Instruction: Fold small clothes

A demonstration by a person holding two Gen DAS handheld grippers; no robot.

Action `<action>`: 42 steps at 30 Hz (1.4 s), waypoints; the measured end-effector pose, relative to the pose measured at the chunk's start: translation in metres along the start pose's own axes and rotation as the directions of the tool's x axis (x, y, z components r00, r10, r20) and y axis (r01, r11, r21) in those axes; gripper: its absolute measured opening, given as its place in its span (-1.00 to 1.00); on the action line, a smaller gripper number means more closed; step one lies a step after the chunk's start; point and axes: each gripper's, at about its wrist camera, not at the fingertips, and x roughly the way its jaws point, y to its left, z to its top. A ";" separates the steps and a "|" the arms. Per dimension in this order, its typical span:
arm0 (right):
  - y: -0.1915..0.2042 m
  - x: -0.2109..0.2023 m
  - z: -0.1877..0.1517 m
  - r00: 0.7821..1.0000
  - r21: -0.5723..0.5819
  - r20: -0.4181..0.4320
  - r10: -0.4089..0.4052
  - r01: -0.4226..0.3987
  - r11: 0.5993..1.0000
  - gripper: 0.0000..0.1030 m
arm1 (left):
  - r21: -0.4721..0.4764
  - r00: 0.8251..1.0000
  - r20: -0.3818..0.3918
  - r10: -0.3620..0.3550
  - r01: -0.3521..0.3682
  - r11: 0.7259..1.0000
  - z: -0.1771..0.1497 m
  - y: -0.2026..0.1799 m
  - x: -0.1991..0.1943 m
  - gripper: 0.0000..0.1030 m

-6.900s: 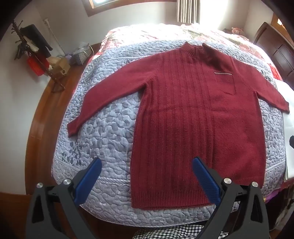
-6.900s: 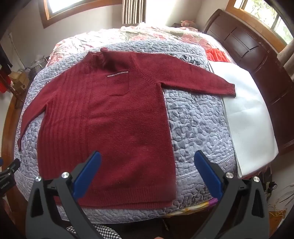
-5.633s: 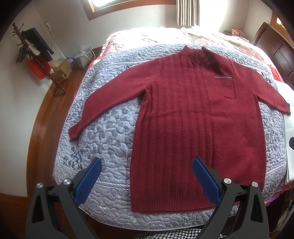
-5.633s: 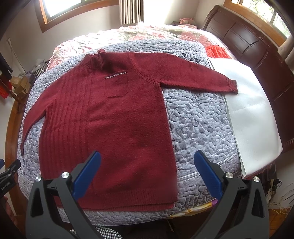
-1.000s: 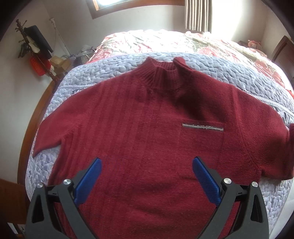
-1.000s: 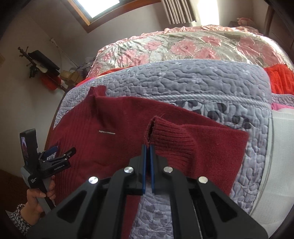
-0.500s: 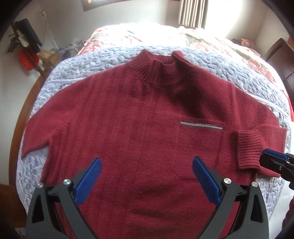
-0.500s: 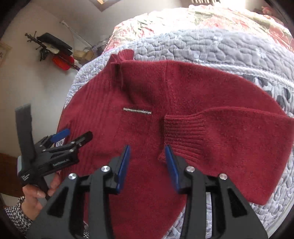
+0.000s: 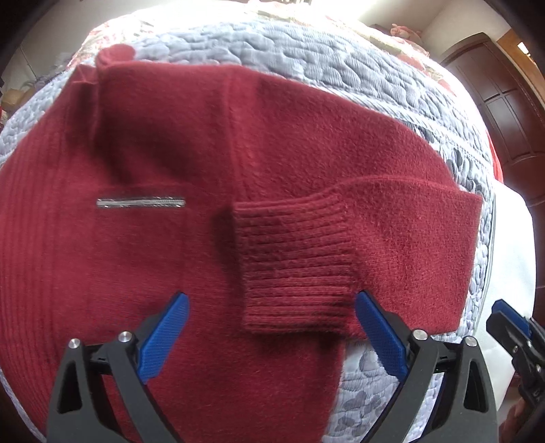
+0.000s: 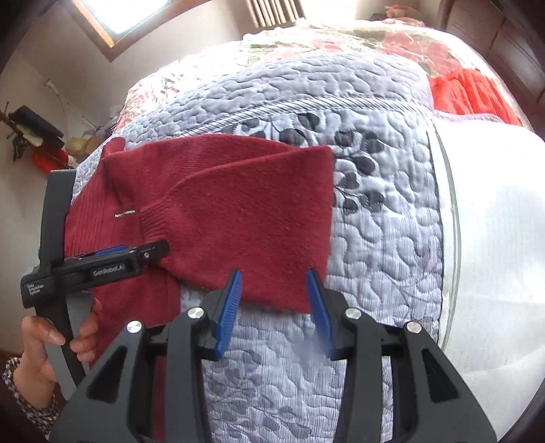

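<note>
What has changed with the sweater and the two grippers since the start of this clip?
The sweater's right sleeve was pinched at the cuff, carried inward and laid across the chest, then released; the right gripper now stands open at the fold. The left gripper moved close over the cuff, open throughout. The body stayed flat on the quilt.

A bed (image 10: 391,238) is covered by a grey quilted spread – a floral quilt (image 10: 323,37) lies beyond. A dark wooden headboard (image 9: 504,102) is seen; daylight is admitted by a wood-framed window (image 10: 126,17).
</note>
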 end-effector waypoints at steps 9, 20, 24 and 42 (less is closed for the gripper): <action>-0.024 -0.007 -0.013 1.000 0.038 0.026 -0.016 0.015 0.999 -0.21 | -0.019 0.996 0.057 -0.065 0.066 0.998 -0.001 -0.036 -0.011 -0.66; -0.003 -0.006 -0.008 0.999 0.025 0.035 0.038 -0.039 0.999 -0.21 | -0.063 0.937 0.347 -0.028 0.053 0.997 0.006 0.036 -0.108 -0.69; 0.026 0.007 0.002 0.996 0.000 0.021 0.089 -0.089 0.996 -0.13 | -0.129 0.922 0.380 0.078 -0.031 0.991 0.014 0.096 -0.121 -0.69; 0.109 0.108 0.025 0.989 -0.024 -0.148 0.027 -0.031 0.999 -0.74 | -0.234 0.950 0.206 0.235 -0.185 0.954 -0.020 0.257 -0.071 -0.10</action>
